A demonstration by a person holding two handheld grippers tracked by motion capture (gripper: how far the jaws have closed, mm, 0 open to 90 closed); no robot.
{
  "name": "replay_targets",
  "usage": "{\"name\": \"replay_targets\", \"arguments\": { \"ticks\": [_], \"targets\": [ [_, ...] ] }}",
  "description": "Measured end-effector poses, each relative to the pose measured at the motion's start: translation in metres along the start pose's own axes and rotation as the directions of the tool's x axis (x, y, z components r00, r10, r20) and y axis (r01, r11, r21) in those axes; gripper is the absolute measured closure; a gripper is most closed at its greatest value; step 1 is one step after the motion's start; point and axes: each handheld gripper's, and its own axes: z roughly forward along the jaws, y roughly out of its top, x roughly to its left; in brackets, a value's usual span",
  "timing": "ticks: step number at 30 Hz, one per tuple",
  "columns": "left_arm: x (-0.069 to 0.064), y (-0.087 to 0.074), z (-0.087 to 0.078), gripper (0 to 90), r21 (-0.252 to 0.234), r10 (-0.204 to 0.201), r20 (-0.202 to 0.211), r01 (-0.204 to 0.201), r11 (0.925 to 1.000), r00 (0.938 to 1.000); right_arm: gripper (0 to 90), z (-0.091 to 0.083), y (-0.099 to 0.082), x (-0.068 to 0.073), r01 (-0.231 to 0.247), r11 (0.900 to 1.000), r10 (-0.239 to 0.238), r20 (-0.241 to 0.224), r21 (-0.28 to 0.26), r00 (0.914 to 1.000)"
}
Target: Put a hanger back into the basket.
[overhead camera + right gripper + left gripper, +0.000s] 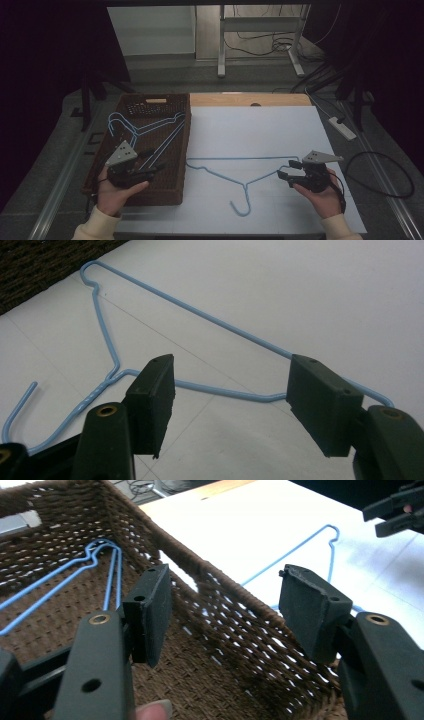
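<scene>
Both sets of tongs gape empty, the right gripper (287,173) hovering at the blue hanger (235,176) lying flat on the white mat (270,130), the left gripper (150,171) over the basket (185,150), so next it must pinch that wire.

The hanger (235,175) lying at the lower middle of the high view is pale blue wire, plain all over. The sheet (260,135) under it on the bench is white, unpatterned, with a strip of light wood (250,99) showing at its upper edge. At the left, the basket (172,195) is dark brown with an open woven pattern, and the hangers (145,132) inside it are the same pale blue. Both claws, the left claw (152,171) and the right claw (285,170), are matt black with brass-coloured rivets; each carries a grey plate (121,153). The sleeves (95,227) at the bottom edge are cream.
</scene>
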Motion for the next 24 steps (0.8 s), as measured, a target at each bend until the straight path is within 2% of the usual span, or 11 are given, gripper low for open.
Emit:
{"name": "replay_targets", "arguments": {
  "ticks": [15,24],
  "targets": [
    [-0.009,0.001,0.003,38.0,0.004,0.028,0.031,-0.028,0.9996,0.9991,36.8,0.000,-0.001,0.003,0.013,0.9999,-0.013,0.002,0.010,0.9999],
    [-0.016,0.000,0.004,37.8,0.008,0.044,0.041,-0.044,0.9990,0.9982,37.3,0.001,0.001,0.012,0.039,0.9990,-0.039,-0.005,0.021,0.9992]
  ]
}}
